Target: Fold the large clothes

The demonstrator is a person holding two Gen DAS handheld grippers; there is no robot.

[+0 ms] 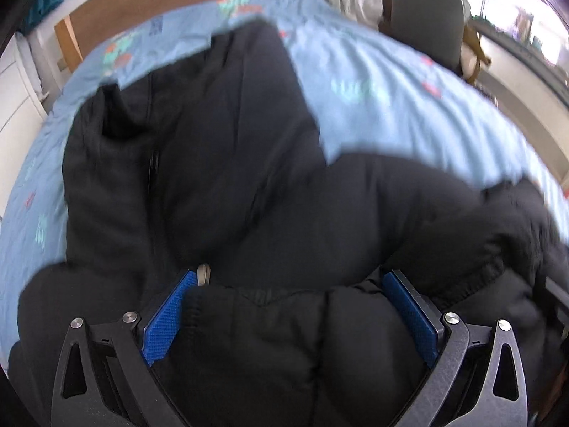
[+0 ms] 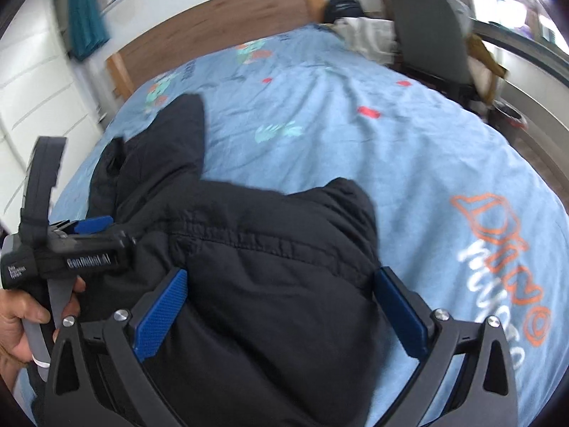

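Observation:
A black puffy jacket [image 1: 231, 178] lies crumpled on the blue patterned bed sheet [image 1: 391, 106]. My left gripper [image 1: 284, 284] points down at it with its jaws wide apart. A padded fold with a ribbed hem bulges up between the blue pads [image 1: 167, 323], which do not visibly squeeze it. In the right wrist view the jacket [image 2: 266, 267] fills the lower middle. My right gripper [image 2: 281, 281] stands open right over a thick folded part of it. The left gripper [image 2: 106, 229] shows at the left edge, held by a hand [image 2: 21, 316].
A wooden headboard [image 2: 231, 25] closes the far end of the bed. A grey chair [image 2: 426, 25] and a pile of light cloth [image 2: 366, 35] sit at the far right corner. White drawers [image 2: 35, 99] stand left of the bed. Bare sheet [image 2: 391, 160] stretches right of the jacket.

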